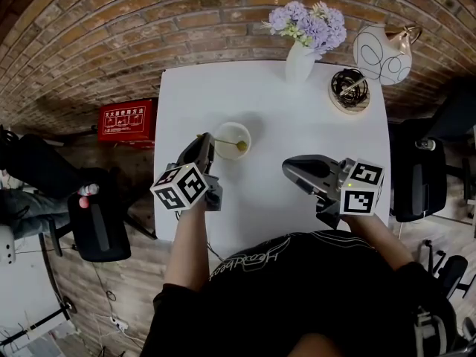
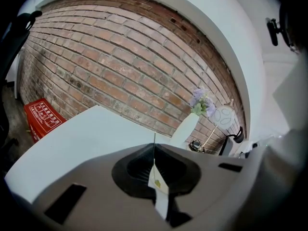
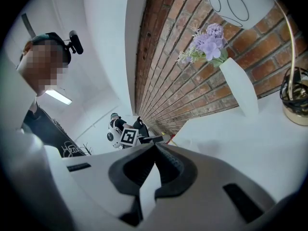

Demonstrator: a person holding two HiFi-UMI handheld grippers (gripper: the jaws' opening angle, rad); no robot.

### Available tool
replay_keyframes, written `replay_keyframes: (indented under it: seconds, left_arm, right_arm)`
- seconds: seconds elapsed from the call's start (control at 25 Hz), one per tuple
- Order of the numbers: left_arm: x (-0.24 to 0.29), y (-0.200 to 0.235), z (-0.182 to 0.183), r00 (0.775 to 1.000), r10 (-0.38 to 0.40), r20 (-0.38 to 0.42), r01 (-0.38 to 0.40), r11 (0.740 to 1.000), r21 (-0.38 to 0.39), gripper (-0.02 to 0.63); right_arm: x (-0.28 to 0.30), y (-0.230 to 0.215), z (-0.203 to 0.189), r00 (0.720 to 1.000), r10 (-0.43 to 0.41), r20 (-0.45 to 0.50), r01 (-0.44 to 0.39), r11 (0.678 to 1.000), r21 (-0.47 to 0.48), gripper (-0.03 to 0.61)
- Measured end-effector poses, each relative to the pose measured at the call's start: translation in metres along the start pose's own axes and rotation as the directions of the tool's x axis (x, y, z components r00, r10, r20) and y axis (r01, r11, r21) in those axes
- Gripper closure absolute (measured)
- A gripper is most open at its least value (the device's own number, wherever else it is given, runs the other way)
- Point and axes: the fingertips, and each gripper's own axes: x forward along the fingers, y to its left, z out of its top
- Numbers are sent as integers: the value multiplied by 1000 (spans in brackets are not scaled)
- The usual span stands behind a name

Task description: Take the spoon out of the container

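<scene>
A small pale round container (image 1: 225, 132) stands near the left edge of the white table (image 1: 297, 125). A thin golden spoon (image 1: 240, 146) lies across it, with its handle running left to the jaw tips of my left gripper (image 1: 201, 138). In the left gripper view the jaws are closed, and the thin spoon handle (image 2: 154, 146) rises from between them at my left gripper (image 2: 154, 163); the container is hidden under the jaws. My right gripper (image 1: 287, 168) hovers over the table to the right of the container. Its jaws (image 3: 155, 148) meet with nothing between them.
At the far edge of the table stand a white vase of purple flowers (image 1: 301, 56), a dark wire ornament on a round base (image 1: 349, 89) and a white lamp with a line pattern (image 1: 381, 54). A red box (image 1: 128, 121) sits on the floor at left. Black chairs (image 1: 97, 225) (image 1: 416, 177) flank the table.
</scene>
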Motion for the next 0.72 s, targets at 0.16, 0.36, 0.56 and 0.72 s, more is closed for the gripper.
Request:
replay_keyframes:
  seconds: [0.16,0.36,0.56,0.72]
  left_arm:
    - [-2,-7,3,1000,-17,14,16,1000,11,606]
    - [-15,-14,15,998,-29,60,28,999,17,606]
    - [-38,-30,33,992,-43,114,37,998,57,607]
    - [-66,-47,48,983,-64,172,49,995,88,606]
  right_arm:
    - [0,2,-2,1000,-4,-2,4,1000,-1,581]
    - [1,11,-8,1000,-1,-13,1,1000,-10,581]
    - [-1,25,-8,1000,6,-16,-6,999,-33,581]
    - [-3,40,-9,1000,18,-14,-19,998,-52,581]
